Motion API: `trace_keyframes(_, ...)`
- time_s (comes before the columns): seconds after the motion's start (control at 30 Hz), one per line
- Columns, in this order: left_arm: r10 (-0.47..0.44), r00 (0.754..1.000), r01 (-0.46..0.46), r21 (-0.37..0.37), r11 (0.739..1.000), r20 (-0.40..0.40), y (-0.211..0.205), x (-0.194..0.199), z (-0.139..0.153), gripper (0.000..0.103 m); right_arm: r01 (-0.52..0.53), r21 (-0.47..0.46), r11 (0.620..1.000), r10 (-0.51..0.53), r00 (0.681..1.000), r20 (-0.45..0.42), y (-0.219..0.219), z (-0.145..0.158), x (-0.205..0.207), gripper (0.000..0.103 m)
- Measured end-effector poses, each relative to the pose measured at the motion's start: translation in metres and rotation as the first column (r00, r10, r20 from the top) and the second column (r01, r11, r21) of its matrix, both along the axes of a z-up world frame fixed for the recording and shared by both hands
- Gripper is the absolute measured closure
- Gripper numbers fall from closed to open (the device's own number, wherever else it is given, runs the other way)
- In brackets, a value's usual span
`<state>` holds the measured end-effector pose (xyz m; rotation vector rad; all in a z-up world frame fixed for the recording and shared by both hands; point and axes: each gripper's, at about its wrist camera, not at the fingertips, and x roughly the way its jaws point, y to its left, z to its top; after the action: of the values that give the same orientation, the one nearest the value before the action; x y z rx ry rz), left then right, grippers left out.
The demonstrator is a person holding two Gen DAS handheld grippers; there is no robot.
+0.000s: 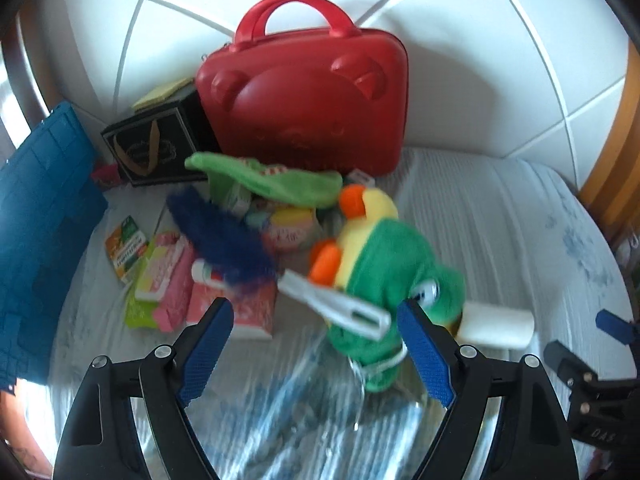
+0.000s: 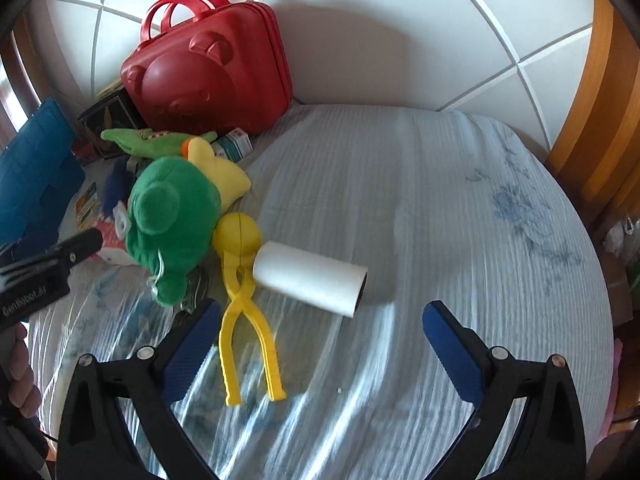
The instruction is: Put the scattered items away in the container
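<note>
A closed red bear-face case point(image 1: 304, 92) point(image 2: 208, 68) stands against the white panelled wall at the back of the bed. In front of it lies a heap: a green and yellow plush toy point(image 1: 384, 264) point(image 2: 172, 216), a white clip point(image 1: 340, 304), a dark blue feathery thing point(image 1: 224, 240), small packets point(image 1: 160, 272). My left gripper point(image 1: 316, 312) hangs open just short of the clip and the plush. My right gripper point(image 2: 322, 308) is open above the sheet, close to a white roll point(image 2: 310, 276) point(image 1: 496, 326) and yellow ball tongs point(image 2: 244, 292). Neither holds anything.
A black gift bag point(image 1: 156, 148) stands left of the case, and a blue quilted thing point(image 1: 40, 240) lies along the left edge. A wooden bed frame point(image 2: 592, 120) borders the right. The pale striped sheet point(image 2: 440, 200) stretches right of the heap. A hand point(image 2: 20, 368) shows at lower left.
</note>
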<state>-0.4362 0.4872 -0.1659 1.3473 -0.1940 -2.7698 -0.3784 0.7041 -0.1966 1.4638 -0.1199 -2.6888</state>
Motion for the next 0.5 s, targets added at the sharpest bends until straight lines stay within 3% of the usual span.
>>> trace_keyframes(0.17,-0.015,0.998,0.017,-0.021,1.0,0.058,0.02,-0.071,-0.032,0.018,0.021,0.006,1.0,-0.021,1.0,0.001,0.004,-0.01,-0.043,0.0)
trace_keyframes(0.27,-0.045,0.99,0.05,-0.032,0.998,0.132,0.034,-0.1,-0.062,0.019,0.038,0.008,0.999,-0.038,0.999,0.015,0.007,-0.024,-0.064,0.0)
trace_keyframes(0.47,-0.162,0.95,0.15,0.062,0.987,0.266,0.049,-0.078,-0.094,0.026,0.04,0.053,0.998,-0.046,0.994,0.099,0.005,-0.063,-0.098,0.0)
trace_keyframes(0.5,-0.169,0.952,0.161,0.053,0.986,0.255,0.049,-0.066,-0.093,0.027,0.032,0.065,0.997,-0.04,0.991,0.126,0.003,-0.071,-0.1,0.0)
